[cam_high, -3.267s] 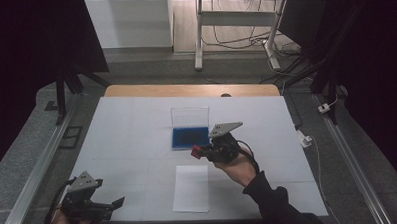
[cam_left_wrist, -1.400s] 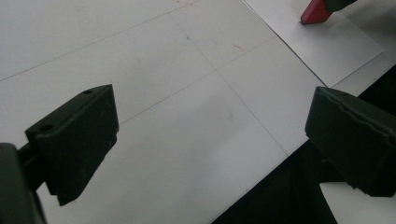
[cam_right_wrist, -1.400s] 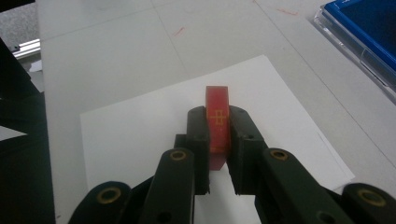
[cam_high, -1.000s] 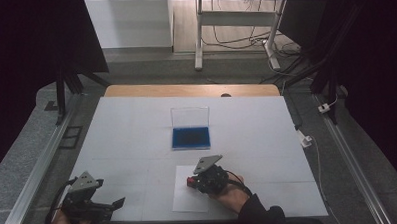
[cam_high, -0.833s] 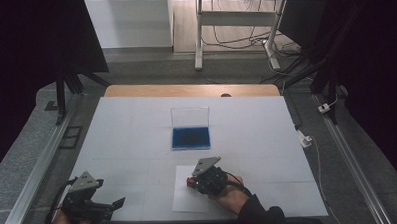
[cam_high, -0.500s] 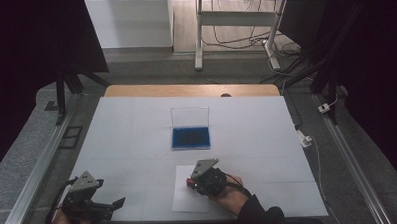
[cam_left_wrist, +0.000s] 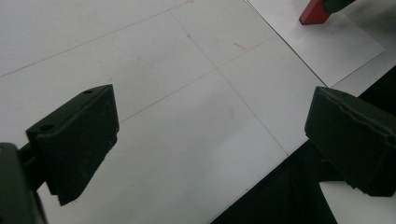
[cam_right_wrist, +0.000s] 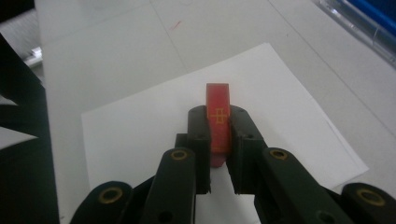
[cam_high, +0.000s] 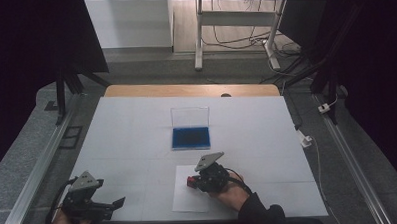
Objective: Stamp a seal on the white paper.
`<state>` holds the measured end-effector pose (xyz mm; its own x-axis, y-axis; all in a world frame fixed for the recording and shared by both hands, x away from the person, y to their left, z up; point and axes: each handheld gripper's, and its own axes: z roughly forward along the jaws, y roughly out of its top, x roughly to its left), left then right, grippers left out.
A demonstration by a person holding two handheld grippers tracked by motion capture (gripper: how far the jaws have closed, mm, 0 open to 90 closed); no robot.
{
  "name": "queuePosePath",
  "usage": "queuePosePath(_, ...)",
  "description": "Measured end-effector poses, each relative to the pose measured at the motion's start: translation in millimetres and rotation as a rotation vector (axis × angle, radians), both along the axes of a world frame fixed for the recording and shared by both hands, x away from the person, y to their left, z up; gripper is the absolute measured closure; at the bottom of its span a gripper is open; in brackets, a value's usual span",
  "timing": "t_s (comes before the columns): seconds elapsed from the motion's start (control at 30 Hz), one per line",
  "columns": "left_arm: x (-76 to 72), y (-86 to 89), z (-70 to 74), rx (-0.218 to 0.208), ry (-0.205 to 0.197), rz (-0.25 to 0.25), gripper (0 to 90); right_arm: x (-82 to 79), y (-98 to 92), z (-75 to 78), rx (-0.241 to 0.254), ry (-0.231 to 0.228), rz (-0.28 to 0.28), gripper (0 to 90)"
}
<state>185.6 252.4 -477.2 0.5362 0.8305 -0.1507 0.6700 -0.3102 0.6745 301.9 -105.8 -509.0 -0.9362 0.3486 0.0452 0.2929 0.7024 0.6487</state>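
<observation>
Right gripper (cam_right_wrist: pixel 218 140) has its black jaws clamped on a red block (cam_right_wrist: pixel 218 119) marked with thin yellow lines, held upright over a white sheet of paper (cam_right_wrist: pixel 140 121). In the high view that gripper (cam_high: pixel 196 181) sits low and centre over the sheet (cam_high: pixel 189 202), just below an open clear case with a blue insert (cam_high: pixel 191 136). Left gripper (cam_high: pixel 109 205), at the lower left of the table (cam_high: pixel 137 124), has its jaws wide apart with nothing between them.

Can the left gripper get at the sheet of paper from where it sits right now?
Probably yes. The left gripper is open with nothing between its jaws, and only bare table lies between it and the white paper sheet. The right gripper, shut on a red stamp, occupies the sheet's far part.
</observation>
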Motion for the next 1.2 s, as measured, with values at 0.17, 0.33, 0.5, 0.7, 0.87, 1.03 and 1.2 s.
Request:
queuePosePath(0.17,0.1,-0.1,0.0,0.001,0.001,-0.001,3.5,-10.5,6.6,2.4,-0.066,-0.09,0.019,80.8)
queuePosePath(0.33,0.2,-0.3,-0.1,0.002,0.002,-0.002,3.6,-9.0,5.8,1.9,-0.055,-0.078,0.016,80.8)
queuePosePath(0.5,0.3,0.1,-0.2,0.0,0.001,0.0,3.6,-1.8,0.8,0.6,-0.011,-0.009,-0.006,80.7)
queuePosePath(0.7,0.3,0.2,-0.2,-0.001,0.001,-0.001,3.6,-0.5,0.3,0.8,0.004,0.01,-0.013,80.5)
queuePosePath(0.87,0.3,0.3,-0.2,-0.001,0.001,-0.001,3.6,-0.2,1.1,1.9,-0.005,0.005,-0.014,80.3)
queuePosePath(1.03,0.3,0.3,-0.1,-0.001,0.001,-0.002,3.6,0.4,0.5,1.6,0.006,0.009,-0.016,80.1)
queuePosePath(1.2,0.3,0.1,-0.2,0.001,0.001,-0.002,3.6,1.6,-2.1,6.5,0.036,0.01,-0.022,79.8)
